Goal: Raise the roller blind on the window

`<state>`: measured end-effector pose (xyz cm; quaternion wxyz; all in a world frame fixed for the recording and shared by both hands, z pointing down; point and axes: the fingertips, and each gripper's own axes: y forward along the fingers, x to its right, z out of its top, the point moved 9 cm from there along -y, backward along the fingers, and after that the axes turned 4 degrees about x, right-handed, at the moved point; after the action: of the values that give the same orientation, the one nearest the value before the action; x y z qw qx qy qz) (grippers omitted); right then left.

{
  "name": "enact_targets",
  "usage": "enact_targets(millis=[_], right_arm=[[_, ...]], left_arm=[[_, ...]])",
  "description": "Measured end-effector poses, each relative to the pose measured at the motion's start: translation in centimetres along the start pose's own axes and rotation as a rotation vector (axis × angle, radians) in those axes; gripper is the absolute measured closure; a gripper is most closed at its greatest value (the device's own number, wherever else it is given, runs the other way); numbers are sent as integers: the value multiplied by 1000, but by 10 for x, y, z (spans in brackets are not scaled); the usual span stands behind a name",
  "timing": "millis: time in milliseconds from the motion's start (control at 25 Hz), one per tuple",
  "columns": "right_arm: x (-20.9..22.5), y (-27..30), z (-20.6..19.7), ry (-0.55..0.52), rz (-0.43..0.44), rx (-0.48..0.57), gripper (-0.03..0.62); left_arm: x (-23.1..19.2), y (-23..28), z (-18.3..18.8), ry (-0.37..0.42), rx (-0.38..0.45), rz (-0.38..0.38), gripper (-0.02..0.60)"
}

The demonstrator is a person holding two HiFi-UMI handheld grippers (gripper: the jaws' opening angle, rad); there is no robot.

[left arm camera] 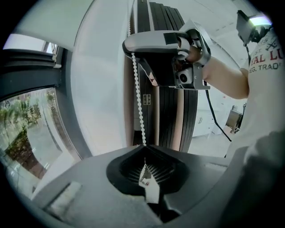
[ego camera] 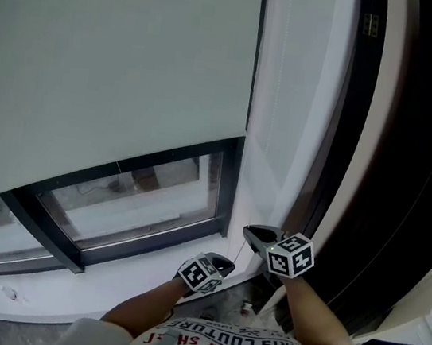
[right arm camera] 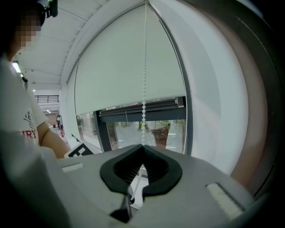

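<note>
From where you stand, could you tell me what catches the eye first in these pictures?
The pale roller blind fills most of the window, leaving only a strip of glass bare at the bottom. Low at its right edge, the left gripper and right gripper are both shut on the white bead chain, the right one above the left.

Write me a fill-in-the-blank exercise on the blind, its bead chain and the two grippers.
1. The roller blind leaves the window glass bare only at the ____.
2. The left gripper has its jaws ____ on the white bead chain.
3. On that same strand, the right gripper holds ____ the left gripper.
Missing words: bottom; shut; above.
</note>
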<state>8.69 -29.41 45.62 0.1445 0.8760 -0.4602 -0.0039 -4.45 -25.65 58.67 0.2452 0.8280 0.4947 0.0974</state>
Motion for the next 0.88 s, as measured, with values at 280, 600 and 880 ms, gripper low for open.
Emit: enact_targets(millis=[280, 600, 880], right_arm=[[7, -5, -1, 31, -5, 8, 586], [6, -13, -2, 39, -6, 13, 586], [-4, -21, -5, 45, 4, 7, 586]], left_arm=[[-11, -21, 15, -54, 105, 19, 514], [-34, -85, 107, -77, 373, -25, 491], [-36, -135, 226, -66, 559, -104, 492]])
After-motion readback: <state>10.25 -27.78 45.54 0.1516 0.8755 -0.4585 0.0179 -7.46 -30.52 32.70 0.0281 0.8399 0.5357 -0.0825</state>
